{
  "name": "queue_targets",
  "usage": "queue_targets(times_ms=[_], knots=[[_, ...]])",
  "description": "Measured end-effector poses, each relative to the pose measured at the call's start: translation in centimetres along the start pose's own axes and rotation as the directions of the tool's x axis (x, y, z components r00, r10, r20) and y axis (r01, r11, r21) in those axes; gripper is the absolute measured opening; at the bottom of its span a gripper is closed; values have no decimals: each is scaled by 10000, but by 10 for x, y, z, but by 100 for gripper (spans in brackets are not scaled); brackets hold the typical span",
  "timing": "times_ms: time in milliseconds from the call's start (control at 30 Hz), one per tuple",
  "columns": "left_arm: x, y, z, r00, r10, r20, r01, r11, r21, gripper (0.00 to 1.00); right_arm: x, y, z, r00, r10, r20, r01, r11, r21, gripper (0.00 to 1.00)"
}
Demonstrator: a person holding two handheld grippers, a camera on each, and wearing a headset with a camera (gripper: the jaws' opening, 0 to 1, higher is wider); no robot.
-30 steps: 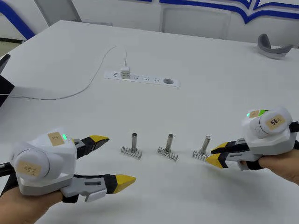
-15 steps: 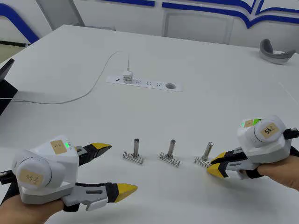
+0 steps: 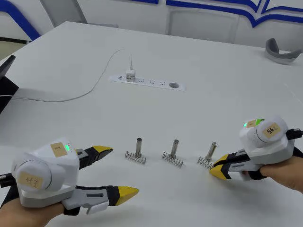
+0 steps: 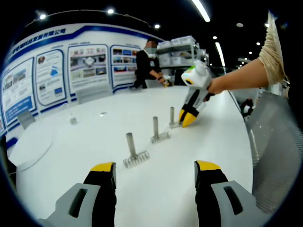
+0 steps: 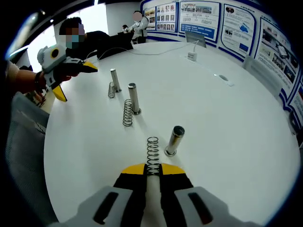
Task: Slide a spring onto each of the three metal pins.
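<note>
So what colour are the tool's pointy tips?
Yellow tips, clearest in the left gripper view.

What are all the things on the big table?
Silver metal pins: three, silver, upright in a row.
Small wire springs: three, silver, one lying by each pin.
White power strip: one, white, farther back.
White plug with cable: one, white, on the strip.
Grey curved band: one, grey, far right corner.
White table: one, white, under everything.
Left gripper: one, white, yellow-tipped jaws open, left of the pins.
Right gripper: one, white, jaws shut on the rightmost spring.
</note>
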State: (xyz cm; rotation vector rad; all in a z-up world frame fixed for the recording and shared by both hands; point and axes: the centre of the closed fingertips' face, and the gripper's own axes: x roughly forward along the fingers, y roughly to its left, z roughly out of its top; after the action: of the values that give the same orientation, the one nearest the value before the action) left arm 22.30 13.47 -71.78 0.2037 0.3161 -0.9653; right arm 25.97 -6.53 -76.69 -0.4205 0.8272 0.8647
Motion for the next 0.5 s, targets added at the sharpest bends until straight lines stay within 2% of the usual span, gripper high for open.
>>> queue_targets(times_ms=[300,500], knots=[[2,-8,-1,9998,-218,32,218,9998,26,64,-9,21,7,9997,242,77,-241,9995,-205,11],[7,-19,0,9985,-540,18,540,9985,99,62,-14,41,20,9980,623,135,-610,9951,-781,11]])
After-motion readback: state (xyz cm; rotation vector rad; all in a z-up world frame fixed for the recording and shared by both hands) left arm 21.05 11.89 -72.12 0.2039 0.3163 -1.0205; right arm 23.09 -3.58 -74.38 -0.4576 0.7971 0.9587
